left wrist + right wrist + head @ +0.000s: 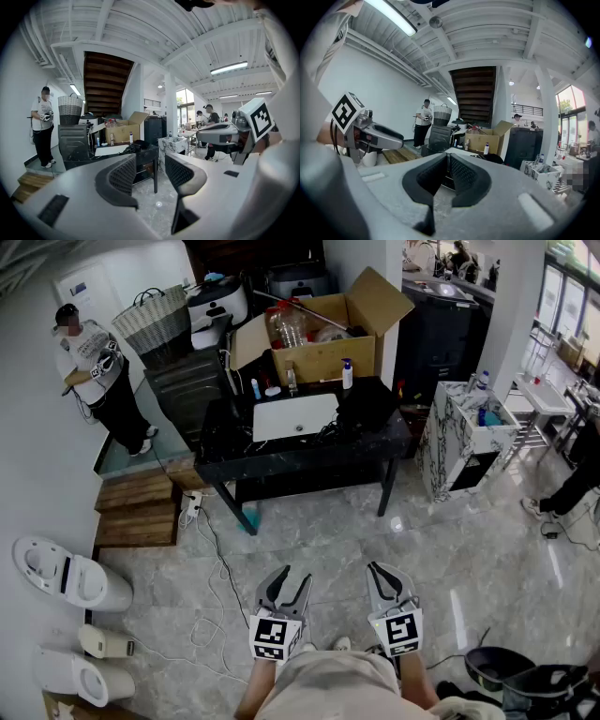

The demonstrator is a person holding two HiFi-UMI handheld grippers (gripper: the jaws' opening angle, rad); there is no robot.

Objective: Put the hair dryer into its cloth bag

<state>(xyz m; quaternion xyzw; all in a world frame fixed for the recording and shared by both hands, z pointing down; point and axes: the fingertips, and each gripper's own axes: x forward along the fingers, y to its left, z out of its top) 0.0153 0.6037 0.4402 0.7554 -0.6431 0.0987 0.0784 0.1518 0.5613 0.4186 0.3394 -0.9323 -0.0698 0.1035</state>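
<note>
1. Hair dryer: we cannot pick it out for sure. A dark bundle [366,407] on the black table [300,457], well ahead of both claws, may be it or its bag
2. We judge this the approach, nothing grasped. The left claw [291,576] is narrowly apart and empty, the right claw [385,570] closed on nothing
3. Next we must step forward and widen the jaws
4. Bare floor lies ahead, with a loose cable [211,554] ahead-left and a marble cabinet [450,442] ahead-right
</note>
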